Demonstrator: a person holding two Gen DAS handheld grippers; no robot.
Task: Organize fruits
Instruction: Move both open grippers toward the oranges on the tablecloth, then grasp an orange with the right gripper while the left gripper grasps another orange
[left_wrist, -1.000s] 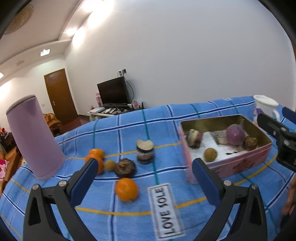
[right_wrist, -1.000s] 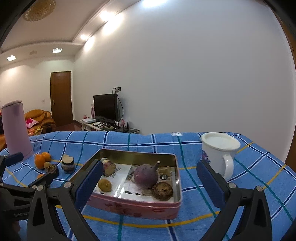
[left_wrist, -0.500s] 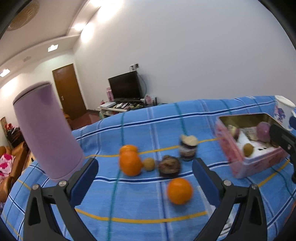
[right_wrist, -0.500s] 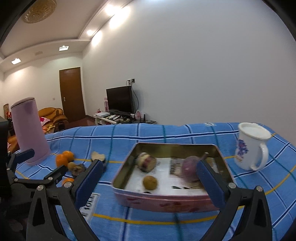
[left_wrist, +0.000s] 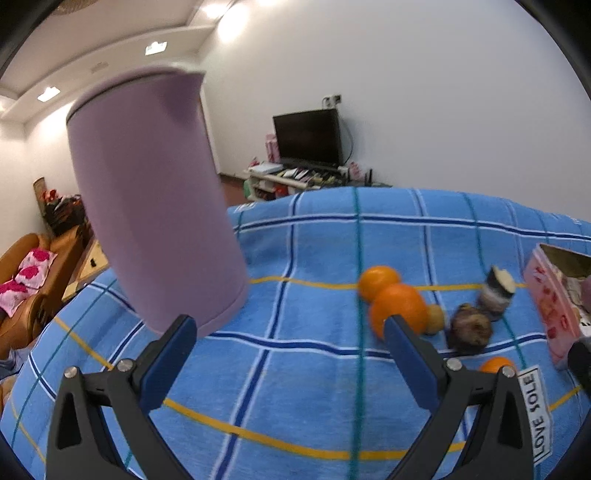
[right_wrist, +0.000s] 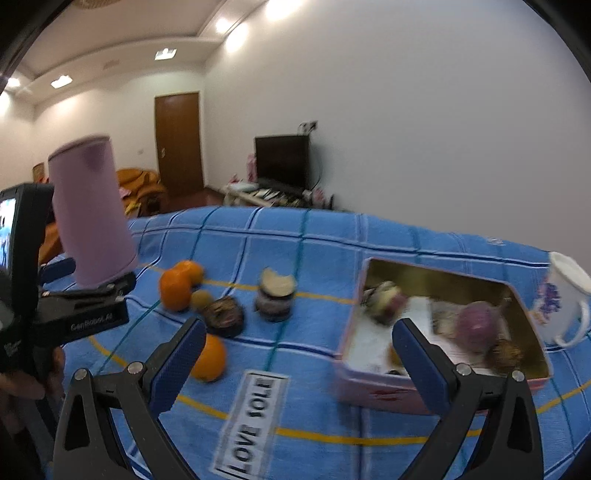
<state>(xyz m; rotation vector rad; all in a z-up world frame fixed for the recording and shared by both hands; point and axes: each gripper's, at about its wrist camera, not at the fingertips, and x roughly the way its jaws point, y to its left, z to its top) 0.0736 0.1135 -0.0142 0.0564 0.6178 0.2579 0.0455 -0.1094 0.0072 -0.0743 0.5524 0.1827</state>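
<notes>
Both tools hang empty over the blue checked cloth, jaws spread wide: the left gripper points at bare cloth between the lilac jug and the fruit, the right gripper sits lower, nearer the tin. The loose fruit lies in a cluster, presumably waiting to join what is already in the tin: two oranges touching, a small brown fruit beside them, a dark shrivelled one, a third orange nearer, and a small jar close by. The jug stands just beside the left tool and could get knocked; a white mug sits right behind the tin.
</notes>
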